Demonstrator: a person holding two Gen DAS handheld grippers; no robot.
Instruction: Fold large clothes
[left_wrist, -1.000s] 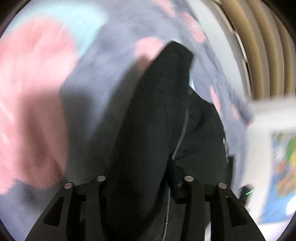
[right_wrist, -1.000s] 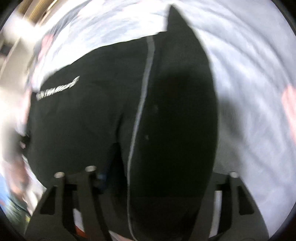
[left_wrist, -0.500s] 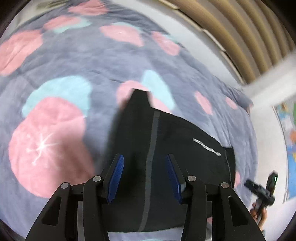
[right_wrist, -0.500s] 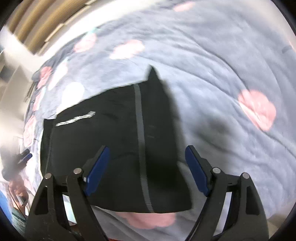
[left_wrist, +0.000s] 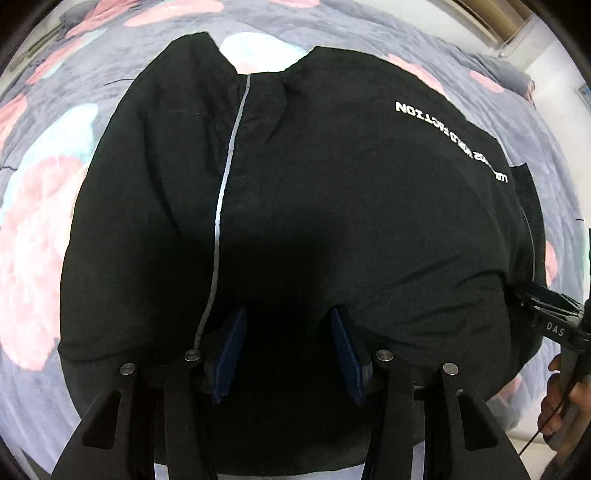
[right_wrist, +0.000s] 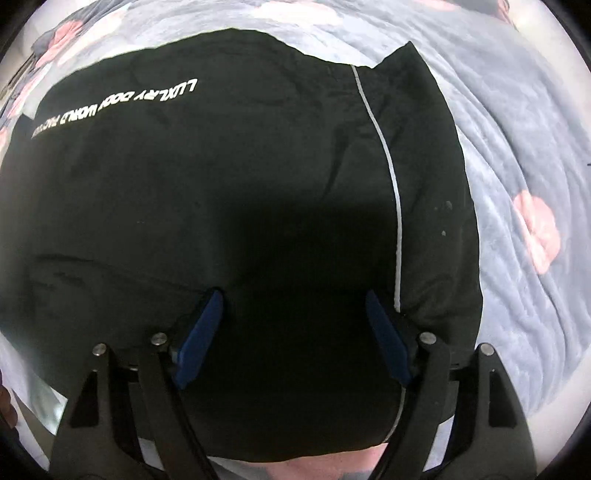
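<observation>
A black garment (left_wrist: 332, 184) with white lettering (left_wrist: 443, 136) and a thin grey stripe (left_wrist: 225, 184) lies folded flat on the bed. My left gripper (left_wrist: 286, 350) hangs over its near part, pointing down, blue pads apart and gripping nothing. In the right wrist view the same garment (right_wrist: 221, 184) fills the frame. My right gripper (right_wrist: 291, 332) stands wide over the cloth beside the stripe (right_wrist: 391, 166). Its jaws are closing, and the pads press on nothing. The right gripper (left_wrist: 535, 302) also shows at the left view's right edge, held by a hand (left_wrist: 557, 398).
A grey blanket (left_wrist: 37, 240) with pink and pale blue blotches covers the bed around the garment and spreads wide to the right in the right wrist view (right_wrist: 517, 147). A wall and wooden slats (left_wrist: 491, 18) lie beyond the bed's far corner.
A second ago black cloth filled the gap between each pair of fingers. Both grippers let it go and pulled away. The garment now lies flat and fills both views.
</observation>
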